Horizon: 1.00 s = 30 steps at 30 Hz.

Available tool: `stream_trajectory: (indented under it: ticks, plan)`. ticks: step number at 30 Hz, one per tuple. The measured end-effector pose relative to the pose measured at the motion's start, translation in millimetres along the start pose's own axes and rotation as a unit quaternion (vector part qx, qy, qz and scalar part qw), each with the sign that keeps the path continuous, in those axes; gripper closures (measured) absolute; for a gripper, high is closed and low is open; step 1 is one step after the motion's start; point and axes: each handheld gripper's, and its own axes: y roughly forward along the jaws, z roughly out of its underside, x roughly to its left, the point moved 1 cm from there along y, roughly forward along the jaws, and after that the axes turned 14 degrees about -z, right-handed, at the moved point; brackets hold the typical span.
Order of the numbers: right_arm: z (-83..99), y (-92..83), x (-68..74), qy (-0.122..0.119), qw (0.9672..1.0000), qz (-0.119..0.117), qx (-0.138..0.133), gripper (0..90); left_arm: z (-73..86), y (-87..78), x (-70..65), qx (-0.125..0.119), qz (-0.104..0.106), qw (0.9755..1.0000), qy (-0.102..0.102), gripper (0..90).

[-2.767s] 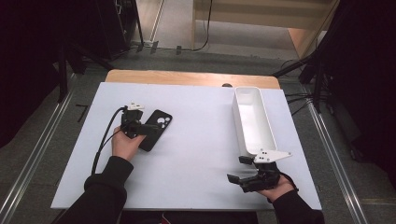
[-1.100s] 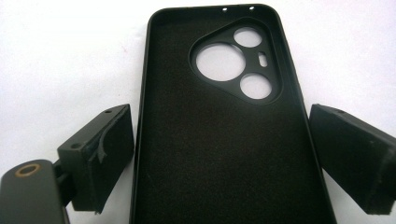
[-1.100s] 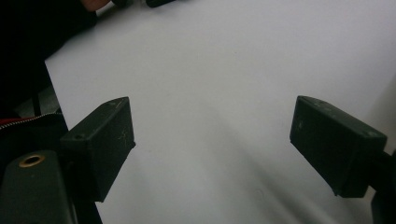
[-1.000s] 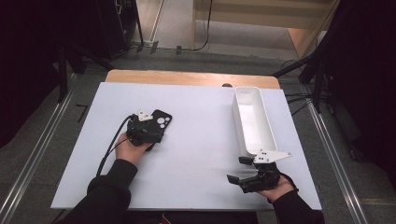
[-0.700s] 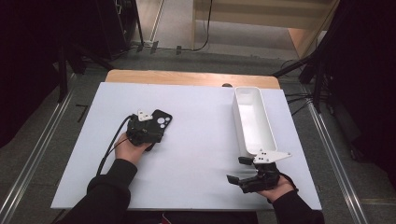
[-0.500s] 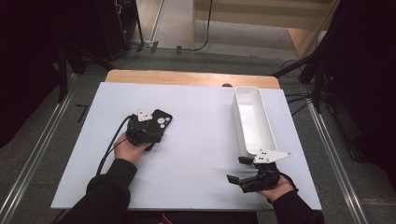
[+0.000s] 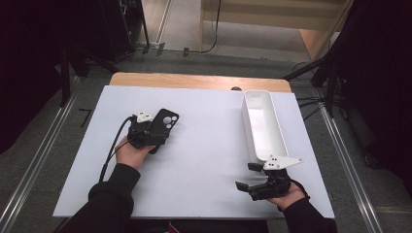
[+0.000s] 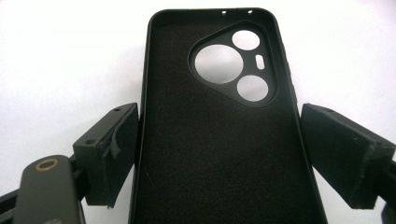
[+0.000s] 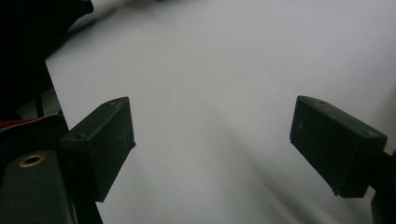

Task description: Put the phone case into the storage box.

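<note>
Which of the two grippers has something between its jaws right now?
The left gripper: a black phone case lies between its jaws. The right gripper has bare table between its jaws.

Left gripper (image 7: 154,132) at black phone case (image 7: 164,124), right gripper (image 7: 253,175) near white tray (image 7: 254,101)

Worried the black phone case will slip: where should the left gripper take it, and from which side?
Grip the phone case across its two long side walls, below the camera cutout, coming along its length from the plain end. It lies flat, open side up, and the left gripper already straddles it, jaws open.
</note>
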Motion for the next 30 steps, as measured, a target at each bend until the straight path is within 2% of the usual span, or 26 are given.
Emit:
stream_trajectory:
  ticks: [8,19,29,30]
  plan:
    - [-0.3,0.0,0.1,0.0,1.0,0.0,0.0,12.2,-8.8,-16.9,-4.7,-0.014,0.022,0.9996,-0.007,14.0]
    - [-0.9,-0.8,0.8,-0.002,1.0,0.0,-0.003,12.2,-13.7,-31.9,-16.0,-0.016,0.059,0.998,-0.014,14.0]
    - [-2.5,-1.5,1.8,-0.005,0.9999,0.005,-0.008,12.2,-12.0,-38.1,-27.6,-0.01,0.075,0.997,-0.014,13.9]
    - [-2.7,-1.7,1.9,-0.005,0.9999,0.006,-0.008,12.2,-11.5,-39.0,-29.2,-0.016,0.076,0.9969,-0.014,13.9]
